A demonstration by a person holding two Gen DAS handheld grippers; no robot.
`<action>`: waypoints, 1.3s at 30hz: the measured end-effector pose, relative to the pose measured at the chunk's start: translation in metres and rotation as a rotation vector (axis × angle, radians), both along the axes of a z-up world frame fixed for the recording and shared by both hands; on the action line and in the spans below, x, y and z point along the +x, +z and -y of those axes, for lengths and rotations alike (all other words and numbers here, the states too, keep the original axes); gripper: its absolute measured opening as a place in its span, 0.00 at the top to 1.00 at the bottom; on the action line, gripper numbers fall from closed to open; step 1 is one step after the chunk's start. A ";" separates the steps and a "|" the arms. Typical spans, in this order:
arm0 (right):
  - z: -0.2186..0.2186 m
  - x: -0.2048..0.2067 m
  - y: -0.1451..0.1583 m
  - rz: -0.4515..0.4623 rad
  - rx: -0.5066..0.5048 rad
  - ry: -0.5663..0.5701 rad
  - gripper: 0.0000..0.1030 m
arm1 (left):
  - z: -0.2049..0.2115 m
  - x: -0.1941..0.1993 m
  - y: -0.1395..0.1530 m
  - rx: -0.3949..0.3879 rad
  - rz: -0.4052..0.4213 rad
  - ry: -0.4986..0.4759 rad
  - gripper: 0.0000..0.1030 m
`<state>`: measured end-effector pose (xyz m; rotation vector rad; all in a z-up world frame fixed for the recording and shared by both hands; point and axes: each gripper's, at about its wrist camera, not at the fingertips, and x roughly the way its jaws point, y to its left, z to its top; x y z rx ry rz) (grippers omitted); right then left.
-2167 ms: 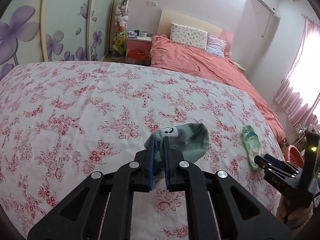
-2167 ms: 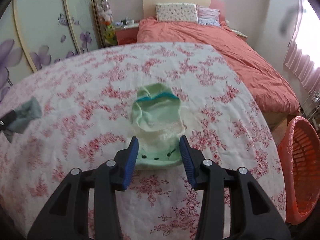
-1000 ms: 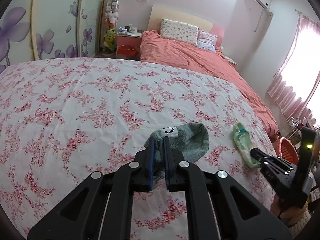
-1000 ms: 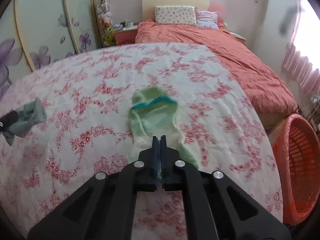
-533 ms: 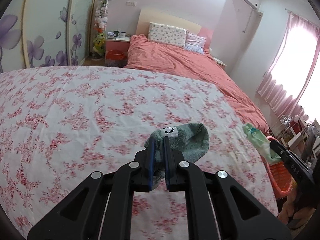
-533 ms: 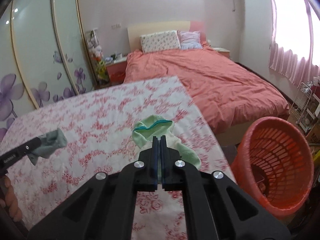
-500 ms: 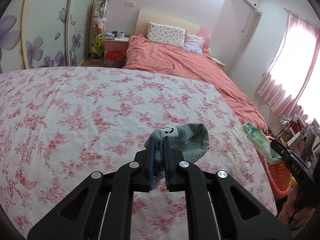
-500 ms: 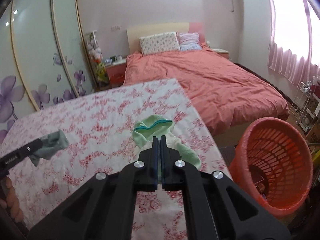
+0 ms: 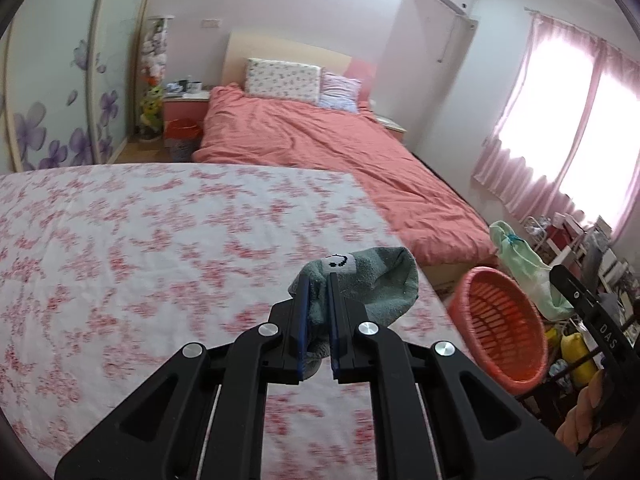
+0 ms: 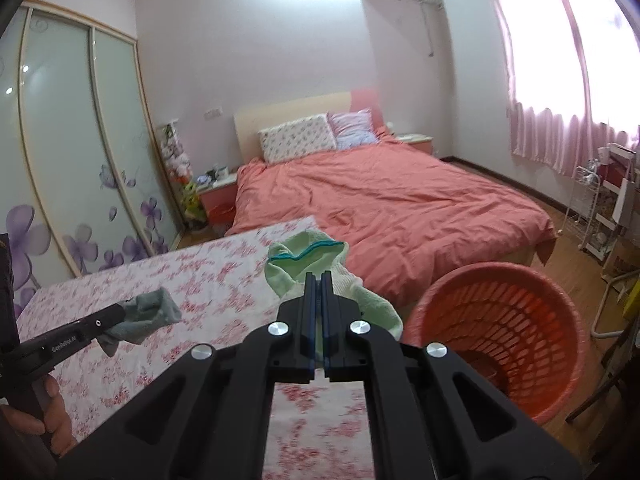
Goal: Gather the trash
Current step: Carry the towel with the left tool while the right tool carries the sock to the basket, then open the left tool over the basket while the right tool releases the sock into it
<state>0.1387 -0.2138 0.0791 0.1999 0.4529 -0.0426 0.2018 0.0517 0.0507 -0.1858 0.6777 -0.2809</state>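
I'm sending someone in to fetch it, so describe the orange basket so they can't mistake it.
Start at the bed with the floral sheet; at its corner, on the wooden floor, stands the orange basket. It is a round, open-topped plastic tub with slotted walls, far bigger than the small orange bin near the wardrobe.

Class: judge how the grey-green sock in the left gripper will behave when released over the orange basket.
Probably floppy: the grey-green sock droops around the left gripper. Likely light, since a pinch at one end holds it. It should drop limply into the orange basket, without rolling.
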 end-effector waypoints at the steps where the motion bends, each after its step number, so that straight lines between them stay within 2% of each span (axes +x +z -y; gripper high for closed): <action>1: 0.007 -0.004 0.001 0.008 0.001 -0.013 0.97 | 0.005 -0.001 0.001 -0.003 0.002 -0.008 0.92; 9: 0.056 -0.031 0.006 0.049 0.006 -0.120 0.97 | 0.072 -0.005 0.008 -0.031 0.014 -0.119 0.92; 20: 0.131 -0.050 -0.009 0.060 0.057 -0.230 0.97 | 0.165 -0.007 -0.002 -0.046 -0.008 -0.271 0.92; 30: 0.183 -0.046 -0.027 0.061 0.115 -0.288 0.97 | 0.236 -0.001 -0.017 -0.027 -0.038 -0.351 0.92; 33: 0.196 -0.040 -0.036 0.045 0.137 -0.291 0.94 | 0.256 0.005 -0.028 0.009 -0.055 -0.364 0.91; 34: 0.200 -0.035 -0.041 0.032 0.151 -0.294 0.91 | 0.260 0.005 -0.030 0.016 -0.064 -0.363 0.89; 36: 0.207 -0.031 -0.048 0.017 0.172 -0.293 0.88 | 0.269 0.008 -0.040 0.038 -0.086 -0.362 0.74; 38: 0.212 -0.030 -0.053 0.004 0.180 -0.301 0.74 | 0.271 0.008 -0.046 0.059 -0.095 -0.357 0.63; 39: 0.212 -0.032 -0.055 0.001 0.176 -0.307 0.72 | 0.271 0.007 -0.049 0.069 -0.097 -0.353 0.63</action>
